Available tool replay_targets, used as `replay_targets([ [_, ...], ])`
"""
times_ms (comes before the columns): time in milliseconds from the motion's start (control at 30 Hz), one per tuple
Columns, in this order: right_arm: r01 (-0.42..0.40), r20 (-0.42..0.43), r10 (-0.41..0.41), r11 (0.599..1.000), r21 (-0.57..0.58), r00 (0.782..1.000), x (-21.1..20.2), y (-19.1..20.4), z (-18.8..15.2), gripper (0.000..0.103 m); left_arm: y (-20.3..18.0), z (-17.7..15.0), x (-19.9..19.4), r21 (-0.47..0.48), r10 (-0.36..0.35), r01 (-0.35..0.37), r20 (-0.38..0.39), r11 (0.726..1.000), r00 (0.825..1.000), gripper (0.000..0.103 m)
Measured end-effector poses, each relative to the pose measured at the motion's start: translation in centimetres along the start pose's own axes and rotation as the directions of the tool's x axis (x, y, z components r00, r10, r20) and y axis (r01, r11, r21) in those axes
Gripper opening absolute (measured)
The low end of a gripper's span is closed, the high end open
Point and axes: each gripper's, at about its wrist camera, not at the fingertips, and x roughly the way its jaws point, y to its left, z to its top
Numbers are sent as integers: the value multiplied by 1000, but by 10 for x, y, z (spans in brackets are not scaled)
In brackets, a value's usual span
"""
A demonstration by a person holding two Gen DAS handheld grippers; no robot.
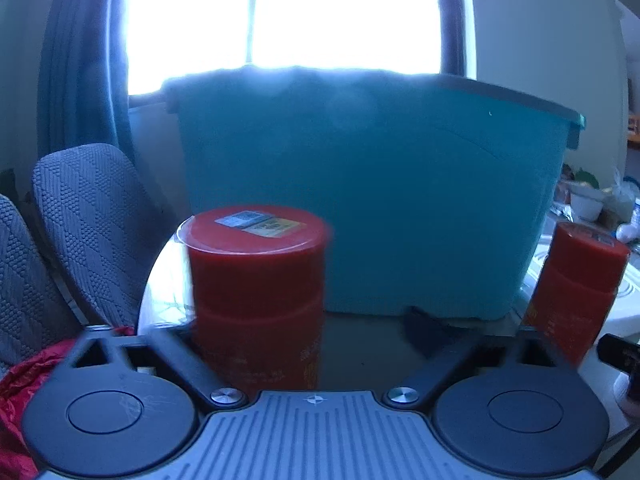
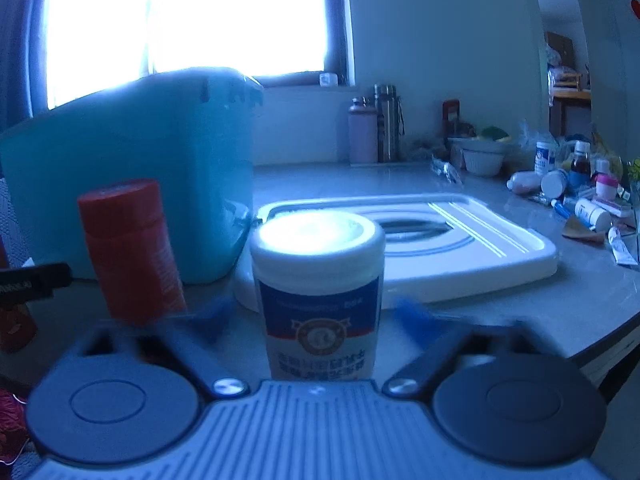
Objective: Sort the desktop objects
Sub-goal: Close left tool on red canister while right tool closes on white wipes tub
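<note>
Right now, a wide red can [image 1: 256,292] is seen standing on the worktop [image 2: 580,280], close in front of the left gripper [image 1: 316,340] and a bit to its left. Its fingers are drawn together, but the tips are hidden, so it cannot be told if the can is squeezed. A white jar [image 2: 320,292] is seen standing between the blue fingers [image 2: 216,318] of the right gripper [image 2: 316,316]. These fingers are held apart, and the jar is not pressed yet.

Some things could go wrong. The red can could be knocked over if it is pushed from one side only, because it is not in the middle. The jar could be slipped out of the grip, since its sides look smooth and round. A slim red can [image 2: 132,252] is stood just beside the jar, looking tilted, and could be bumped and tipped.

Both cans look round and hard, with flat lids. A shiny white cap is worn by the jar, with a blue and red label below. A big teal tub [image 1: 360,192] of smooth plastic is placed behind, next to a flat white lid [image 2: 500,256] with rounded corners.
</note>
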Motion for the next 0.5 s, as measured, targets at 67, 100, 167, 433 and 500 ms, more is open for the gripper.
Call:
replay_targets([
  [67,15,2,-15,1000,-5,1000,0,0,1,48,4,3,2,-6,-30,30,-18,1000,999,50],
  [100,7,-1,-7,1000,-2,1000,0,-1,1,48,6,4,2,-21,-45,44,-26,999,999,50],
  [167,1,-6,-1,1000,-1,1000,-3,-2,2,48,6,9,-5,-45,-52,51,-32,998,998,50],
  [433,-7,-3,7,1000,-19,1000,-35,5,25,48,16,32,-34,-30,-46,44,-73,999,996,50],
  [500,-7,-6,6,1000,-29,1000,-48,8,34,48,19,41,-50,-14,-50,49,-81,999,995,50],
])
